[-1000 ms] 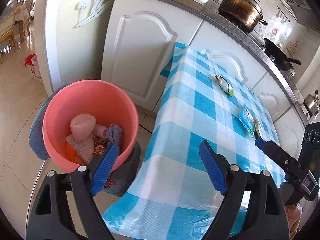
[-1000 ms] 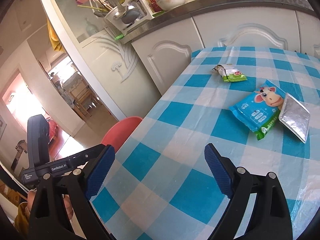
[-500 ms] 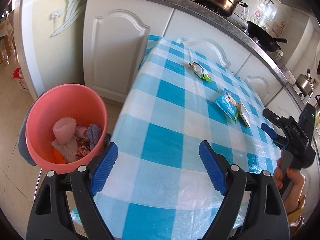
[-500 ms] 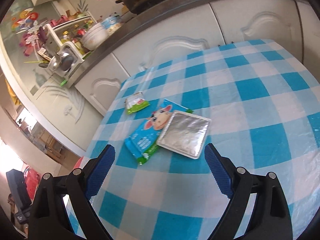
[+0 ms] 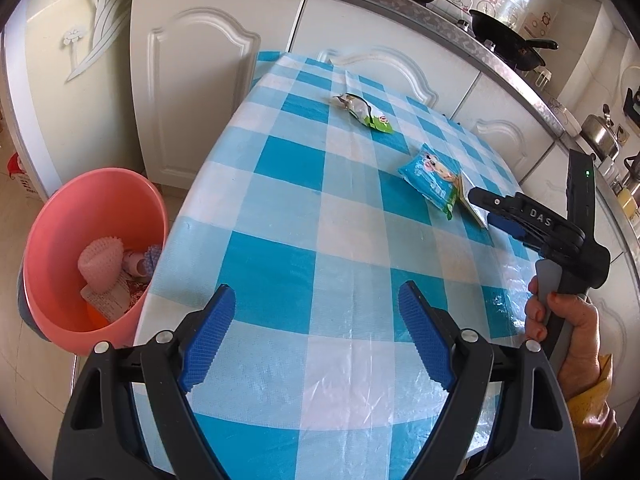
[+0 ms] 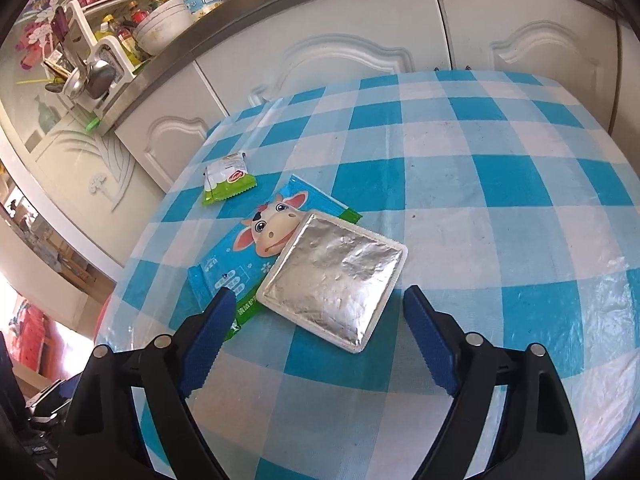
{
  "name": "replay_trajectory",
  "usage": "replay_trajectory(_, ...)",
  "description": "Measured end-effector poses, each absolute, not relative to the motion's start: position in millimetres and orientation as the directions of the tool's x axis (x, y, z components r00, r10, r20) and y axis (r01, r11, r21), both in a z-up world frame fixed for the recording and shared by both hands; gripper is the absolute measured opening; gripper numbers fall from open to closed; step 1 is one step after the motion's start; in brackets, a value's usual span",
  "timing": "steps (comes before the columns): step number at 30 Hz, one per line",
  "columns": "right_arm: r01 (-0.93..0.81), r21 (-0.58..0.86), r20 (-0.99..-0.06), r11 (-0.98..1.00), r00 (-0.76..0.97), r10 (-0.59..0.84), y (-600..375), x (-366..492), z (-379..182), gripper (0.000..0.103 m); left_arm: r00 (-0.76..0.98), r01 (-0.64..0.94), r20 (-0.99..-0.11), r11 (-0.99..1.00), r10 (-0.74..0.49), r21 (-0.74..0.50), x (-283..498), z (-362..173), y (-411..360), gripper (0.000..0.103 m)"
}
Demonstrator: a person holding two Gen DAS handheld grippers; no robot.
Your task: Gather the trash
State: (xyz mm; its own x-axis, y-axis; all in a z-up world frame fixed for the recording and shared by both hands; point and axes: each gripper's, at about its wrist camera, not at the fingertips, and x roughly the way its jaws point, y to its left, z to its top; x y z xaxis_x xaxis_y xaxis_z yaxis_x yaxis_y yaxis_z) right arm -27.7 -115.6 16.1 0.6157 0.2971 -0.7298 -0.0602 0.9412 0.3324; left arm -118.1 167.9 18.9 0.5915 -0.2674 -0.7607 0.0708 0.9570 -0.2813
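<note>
Closing over the flat, crinkled foil pouch (image 6: pixel 334 276) without touching it, your right hand-held gripper (image 6: pixel 316 334) tilts down; your left hand-held gripper (image 5: pixel 316 328) gapes empty.

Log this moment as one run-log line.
phase: approach | right gripper: closing, nothing gripped, over foil packet | left gripper: open, empty | pink bin: holds trash

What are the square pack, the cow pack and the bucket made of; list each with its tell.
Square pack: probably metal foil sealed over a white rim; matte silver, finely creased. Cow pack: likely thin printed plastic film; glossy, with crimped ends. Bucket: seemingly moulded plastic; smooth, even pink wall with a soft sheen.
</note>
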Motion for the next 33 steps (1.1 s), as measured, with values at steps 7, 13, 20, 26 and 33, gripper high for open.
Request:
replay_trajectory(7, -0.069, 0.243, -0.747, 0.968, 0.623, 0.232, -110.5, -19.5, 15.1, 0.075, 0.586, 0.069, -0.763, 0.955, -0.272, -0.288, -114.4, 15.0, 167.6, 0.084)
replay_trajectory(13, -0.08, 0.21, -0.745, 0.974, 0.632, 0.213, -112.0, -20.0, 14.8, 0.069, 0.59, 0.074, -0.756, 0.951, -0.283, -0.299, -112.4, 14.5, 168.7, 0.084)
replay_trajectory(20, -0.083, 0.231, -0.731, 0.969, 0.643, 0.229, -118.8, -23.2, 16.9, 0.066, 0.594, 0.078, -0.75, 0.949, -0.291, -0.306, -110.2, 14.5, 167.2, 0.084)
replay_trajectory(26, -0.098, 0.253, -0.7, 0.963, 0.669, 0.252, -123.4, -30.3, 27.2, 0.066, 0.593, 0.093, -0.745, 0.945, -0.307, -0.315, -108.1, 14.3, 162.0, 0.084)
replay_trajectory(33, -0.144, 0.286, -0.666, 0.947, 0.681, 0.305, -117.3, -38.1, 39.0, 0.066, 0.588, 0.111, -0.741, 0.94, -0.324, -0.323, -108.3, 14.5, 156.0, 0.084)
